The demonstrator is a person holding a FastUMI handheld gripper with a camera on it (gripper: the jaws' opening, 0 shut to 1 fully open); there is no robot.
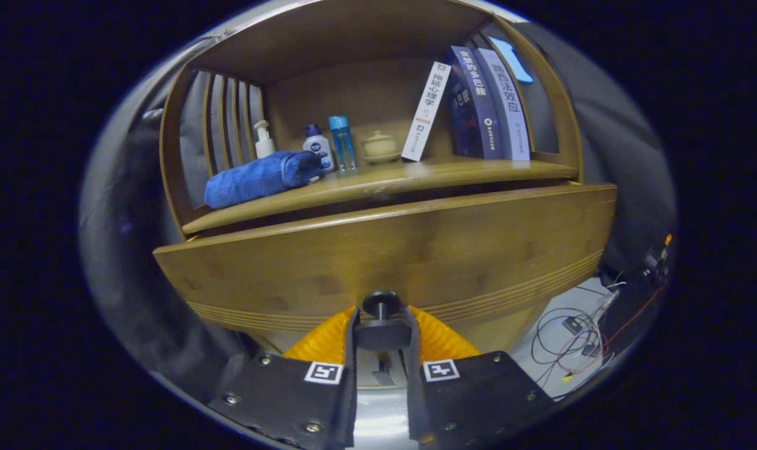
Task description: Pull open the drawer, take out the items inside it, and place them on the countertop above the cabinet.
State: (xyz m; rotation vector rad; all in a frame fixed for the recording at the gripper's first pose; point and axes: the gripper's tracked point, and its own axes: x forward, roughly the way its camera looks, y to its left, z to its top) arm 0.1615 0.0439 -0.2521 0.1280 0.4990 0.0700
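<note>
Gripper fingers closed on the drawer knob, low on the drawer front — drawer part-open beneath the countertop. Best pull straight back, level, grip firm — contents hidden.

The wide wooden drawer front, honey-brown with fine grooved lines along its lower edge, stands pulled slightly out from the cabinet, a dark gap showing between its top edge and the wooden countertop shelf above it. A round dark knob on a short stem juts from the middle of its lower part, and sits between the gripper fingers, which close against its sides
</note>
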